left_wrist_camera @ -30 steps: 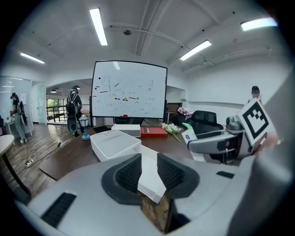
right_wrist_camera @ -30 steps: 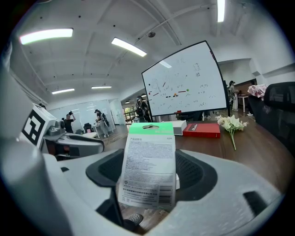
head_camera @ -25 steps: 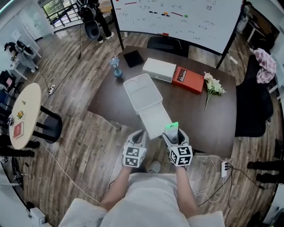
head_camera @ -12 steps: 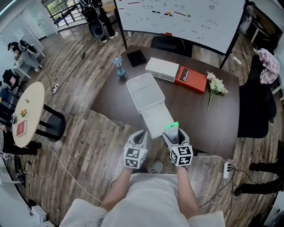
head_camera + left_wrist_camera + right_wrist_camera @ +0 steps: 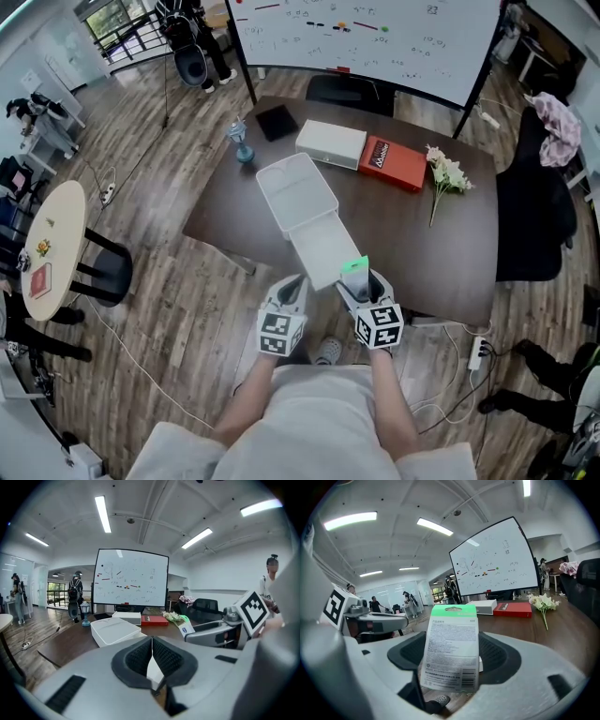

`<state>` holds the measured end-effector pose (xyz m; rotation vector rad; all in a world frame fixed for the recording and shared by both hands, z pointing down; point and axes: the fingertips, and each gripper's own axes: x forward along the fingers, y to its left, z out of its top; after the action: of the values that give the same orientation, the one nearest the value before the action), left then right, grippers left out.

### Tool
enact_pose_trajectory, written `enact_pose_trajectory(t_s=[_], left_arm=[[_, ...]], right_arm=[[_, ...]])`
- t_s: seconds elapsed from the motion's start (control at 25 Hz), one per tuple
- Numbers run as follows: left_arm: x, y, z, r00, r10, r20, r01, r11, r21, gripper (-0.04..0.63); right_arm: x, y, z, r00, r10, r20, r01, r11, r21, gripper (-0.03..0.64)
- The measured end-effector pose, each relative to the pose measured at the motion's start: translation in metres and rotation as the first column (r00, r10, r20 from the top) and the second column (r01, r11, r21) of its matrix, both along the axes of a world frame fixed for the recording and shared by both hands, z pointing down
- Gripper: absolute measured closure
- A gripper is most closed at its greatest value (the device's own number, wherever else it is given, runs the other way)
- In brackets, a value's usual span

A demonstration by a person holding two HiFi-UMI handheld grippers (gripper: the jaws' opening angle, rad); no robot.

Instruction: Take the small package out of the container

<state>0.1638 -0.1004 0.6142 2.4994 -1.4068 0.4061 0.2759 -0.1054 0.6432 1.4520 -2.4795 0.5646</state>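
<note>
A white container (image 5: 298,192) lies open on the dark table (image 5: 422,253), its lid flap (image 5: 323,248) folded toward me. The small package (image 5: 355,266), a white printed card with a green top, stands upright with my right gripper (image 5: 361,279) shut on its two side edges, just over the near table edge. It fills the middle of the right gripper view (image 5: 451,651) and also shows in the left gripper view (image 5: 184,627). My left gripper (image 5: 292,286) is shut beside the flap's near left corner. A white sliver shows under its pads (image 5: 140,657); I cannot tell if it is gripped.
Behind the container lie a flat white box (image 5: 332,145), a red box (image 5: 392,162), a sprig of white flowers (image 5: 447,176), a black square (image 5: 278,123) and a small blue lantern (image 5: 243,145). A whiteboard (image 5: 366,37) stands beyond. A black chair (image 5: 534,220) is at the right.
</note>
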Motion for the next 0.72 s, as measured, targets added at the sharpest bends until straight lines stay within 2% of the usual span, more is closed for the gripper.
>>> enact_pose_trajectory(t_s=[0.16,0.32,0.56,0.72], left_arm=[[0.0,0.0,0.0,1.0,0.002,-0.001,-0.002,1.0,0.009,0.589],[-0.008,-0.002,-0.004,1.0,-0.031,-0.002,0.031,0.999,0.034,0.589],[-0.016,-0.002,0.0,0.998,-0.066,-0.002,0.066,0.998,0.023,0.589],[-0.018,-0.003,-0.001,0.997,-0.075,-0.002,0.075,0.997,0.032,0.589]], right_arm=[[-0.004,0.0,-0.001,1.0,-0.017,0.004,0.017,1.0,0.002,0.265],[-0.009,0.001,-0.004,0.999,-0.043,0.013,0.043,0.999,-0.002,0.265],[-0.014,0.005,-0.001,0.998,-0.067,-0.013,0.067,0.998,-0.007,0.266],[-0.013,0.004,-0.008,0.998,-0.06,0.003,0.06,0.998,0.007,0.267]])
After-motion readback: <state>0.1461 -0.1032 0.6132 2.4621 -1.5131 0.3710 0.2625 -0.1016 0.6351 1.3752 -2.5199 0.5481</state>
